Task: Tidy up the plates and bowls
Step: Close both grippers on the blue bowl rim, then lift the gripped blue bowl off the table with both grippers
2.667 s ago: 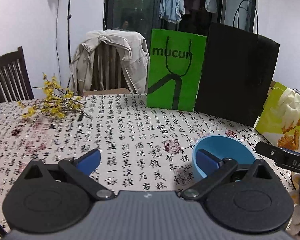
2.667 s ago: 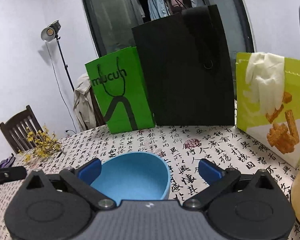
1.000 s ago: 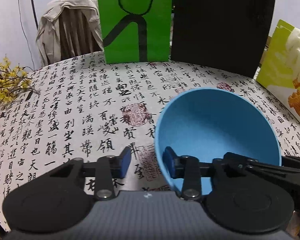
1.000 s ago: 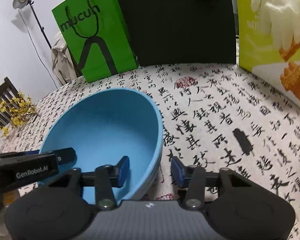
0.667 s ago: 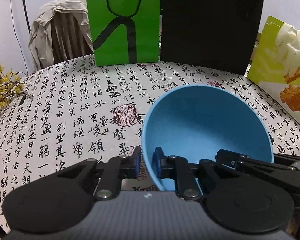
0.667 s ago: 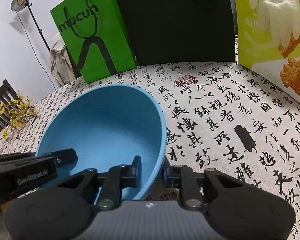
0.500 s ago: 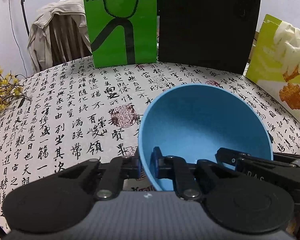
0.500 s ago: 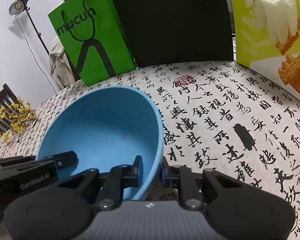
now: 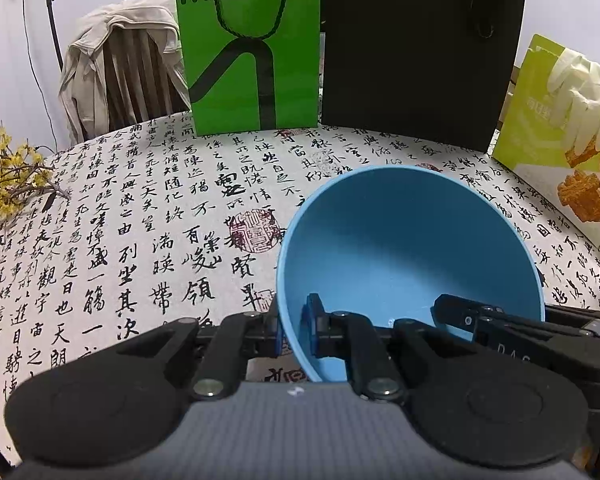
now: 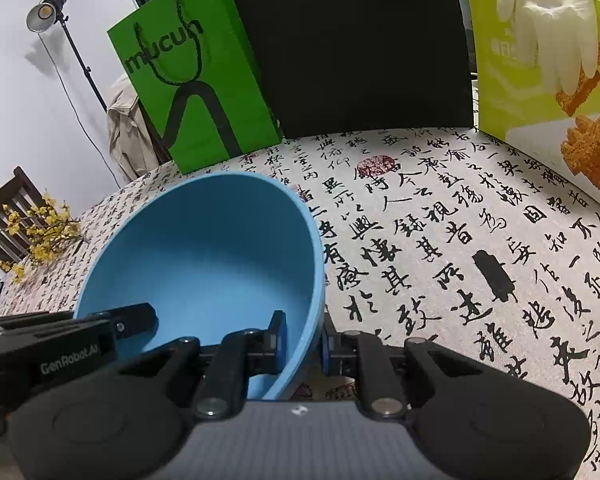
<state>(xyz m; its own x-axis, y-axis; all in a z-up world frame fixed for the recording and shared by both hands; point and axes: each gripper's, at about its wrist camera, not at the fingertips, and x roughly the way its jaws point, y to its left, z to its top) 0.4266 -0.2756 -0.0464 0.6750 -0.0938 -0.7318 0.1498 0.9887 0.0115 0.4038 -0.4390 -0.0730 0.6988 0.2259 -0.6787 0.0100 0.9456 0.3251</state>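
A blue bowl (image 9: 412, 240) is held over the table with the calligraphy cloth (image 9: 140, 220). My left gripper (image 9: 294, 326) is shut on the bowl's left rim, one finger inside and one outside. My right gripper (image 10: 302, 338) is shut on the bowl's (image 10: 208, 248) right rim in the same way. Each gripper shows in the other's view at the bowl's opposite side. The bowl is empty. No plates are in view.
A green paper bag (image 9: 248, 48), a black paper bag (image 9: 416, 48) and a yellow-green snack bag (image 9: 560, 152) with a glove on it stand along the table's far edge. Yellow flowers (image 9: 8, 184) lie at the far left. A chair with a jacket (image 9: 120, 64) stands behind.
Both grippers have come down to the bowl and closed on opposite sides of its rim. In the last half second little has moved.
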